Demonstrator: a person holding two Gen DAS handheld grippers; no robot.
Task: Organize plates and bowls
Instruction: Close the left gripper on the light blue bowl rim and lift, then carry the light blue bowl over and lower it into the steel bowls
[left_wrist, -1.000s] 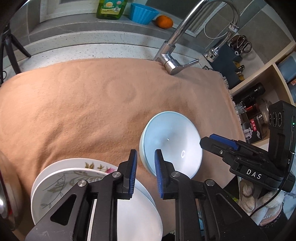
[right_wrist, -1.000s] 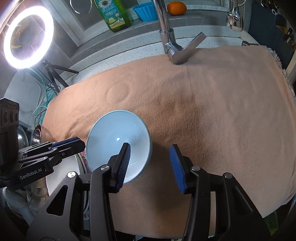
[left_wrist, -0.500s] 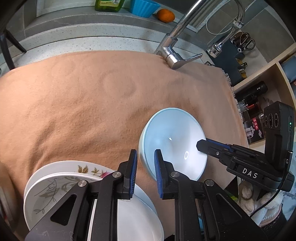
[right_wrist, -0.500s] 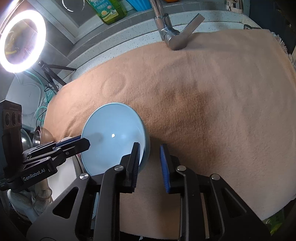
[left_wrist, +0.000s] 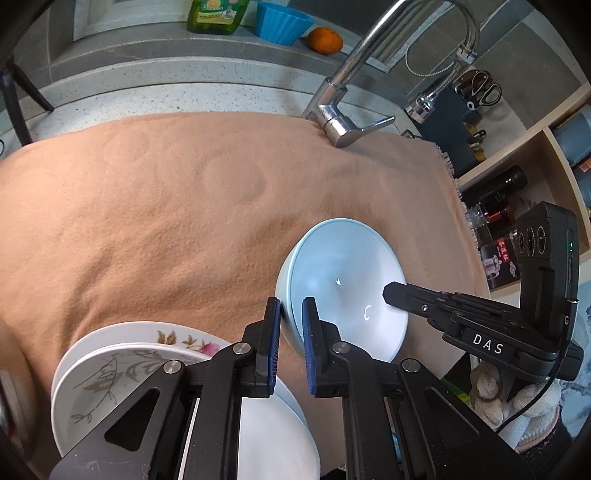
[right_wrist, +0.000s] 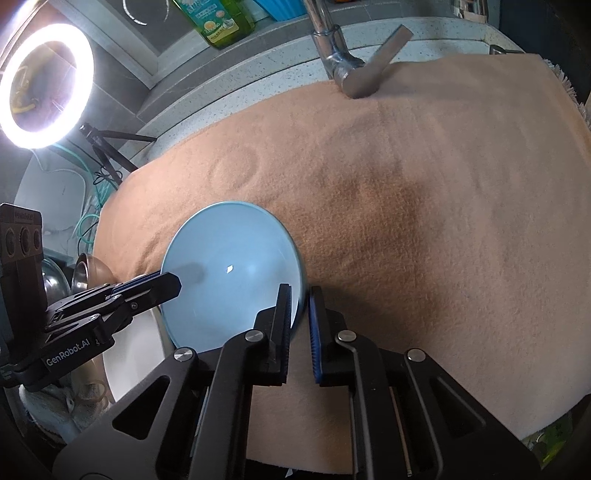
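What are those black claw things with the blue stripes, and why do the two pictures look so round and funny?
They are tongs that a person holds, one in each hand, like big tweezers. Each has a small camera on it looking along its fingers, and its lens bends the picture round. One picture is from the left tongs, the other from the right tongs, so each also shows the other pair from the side.

Below them a brown towel is spread beside a tap. On it sits a light blue bowl. Both tongs pinch its rim from opposite sides; the right pair has just been closing on it. Next to it is a stack of white plates with flower patterns.
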